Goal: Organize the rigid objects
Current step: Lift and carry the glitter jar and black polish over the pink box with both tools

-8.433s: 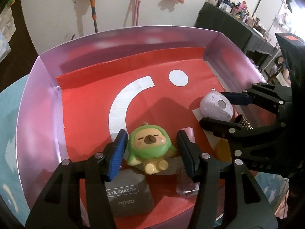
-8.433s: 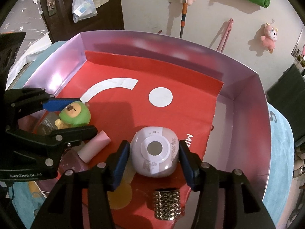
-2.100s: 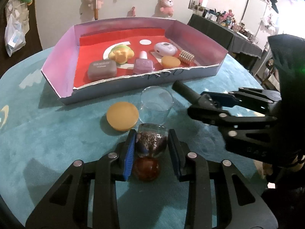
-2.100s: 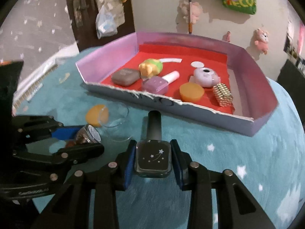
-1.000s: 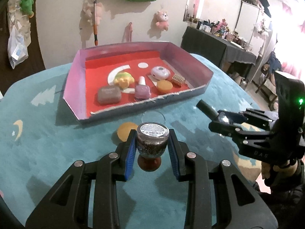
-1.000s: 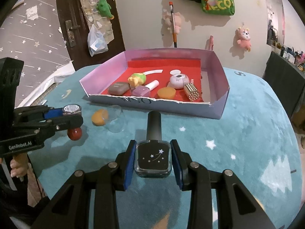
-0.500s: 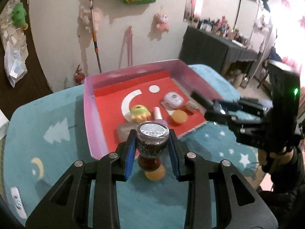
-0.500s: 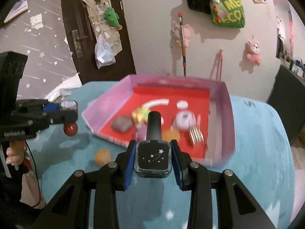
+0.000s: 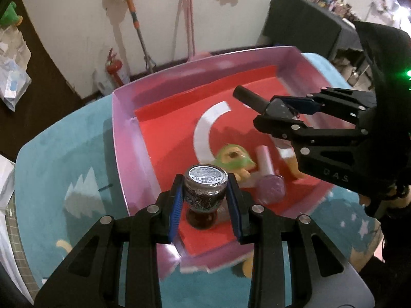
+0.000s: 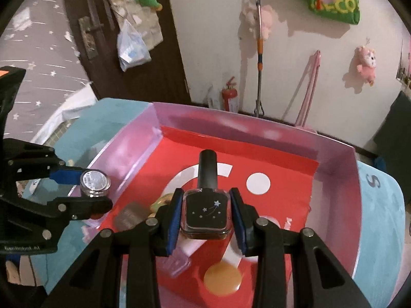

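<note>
Grippers are both carrying bottles over the box. Left gripper (image 9: pixel 205 200) is clamping a small glitter bottle (image 9: pixel 205 195), blue pads pressing on both sides of its glass body, barcode sticker on the base facing the camera, round dark-red cap pointing down. It is hanging above the near left part of the pink box (image 9: pixel 128 159), close to the near wall. Right gripper (image 10: pixel 206 220) is clamping a square black nail polish bottle (image 10: pixel 206 215) with small stars printed on it, black cap pointing forward, away from the camera. It is hovering over the red floor of the box, above the middle.

Below and beyond the left gripper, a purple nail polish bottle (image 9: pixel 269 179) is lying on the red liner with its pale cap pointing away. Green and yellow toy figure (image 9: pixel 233 160) is sitting just beside it, on the left. Orange disc (image 10: pixel 223 279) is lying on the liner near the right gripper in the right wrist view; grey compact (image 10: pixel 131 215) is lying further left, partly hidden by the fingers.

Box is resting on a teal rug (image 9: pixel 72 169). Mop (image 10: pixel 259 51) is leaning on the wall behind; pink plush toy (image 10: pixel 366 63) is hanging there too.
</note>
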`<state>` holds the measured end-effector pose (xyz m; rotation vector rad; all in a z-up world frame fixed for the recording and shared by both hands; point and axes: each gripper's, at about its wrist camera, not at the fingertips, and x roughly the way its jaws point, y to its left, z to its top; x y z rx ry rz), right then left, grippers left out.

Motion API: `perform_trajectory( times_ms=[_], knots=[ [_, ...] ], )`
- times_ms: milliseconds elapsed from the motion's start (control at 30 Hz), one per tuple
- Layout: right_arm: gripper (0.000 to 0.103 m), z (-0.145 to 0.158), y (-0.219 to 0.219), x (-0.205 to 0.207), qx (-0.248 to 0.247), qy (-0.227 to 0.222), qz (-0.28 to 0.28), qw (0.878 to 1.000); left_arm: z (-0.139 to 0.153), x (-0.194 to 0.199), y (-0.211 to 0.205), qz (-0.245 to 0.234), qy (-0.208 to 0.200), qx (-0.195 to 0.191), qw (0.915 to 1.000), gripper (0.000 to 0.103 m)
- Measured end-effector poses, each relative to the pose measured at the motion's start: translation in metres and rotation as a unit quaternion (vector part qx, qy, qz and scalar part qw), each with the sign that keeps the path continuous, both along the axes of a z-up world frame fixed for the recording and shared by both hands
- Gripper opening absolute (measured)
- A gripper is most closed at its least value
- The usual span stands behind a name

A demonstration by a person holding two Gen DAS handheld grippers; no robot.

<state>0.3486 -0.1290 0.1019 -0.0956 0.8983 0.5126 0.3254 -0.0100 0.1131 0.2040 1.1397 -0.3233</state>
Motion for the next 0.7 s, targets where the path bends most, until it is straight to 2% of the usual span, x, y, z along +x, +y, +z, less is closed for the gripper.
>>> perform_trajectory(
  times_ms=[167, 467, 700],
  knots=[
    [0.038, -0.020, 0.003, 0.024, -0.018, 0.032, -0.009, 0.999, -0.022, 0.027, -0.004, 0.005, 0.022, 0.034, 0.9992, 0.030],
    [0.038, -0.039, 0.010, 0.044, -0.042, 0.059, -0.007, 0.997, -0.050, 0.056, -0.009, 0.009, 0.049, 0.051, 0.9974, 0.030],
    [0.038, -0.052, 0.018, 0.054, -0.074, 0.077, -0.006, 0.994, -0.058, 0.065, -0.013, 0.005, 0.059, 0.064, 0.9962, 0.030]
  ],
)
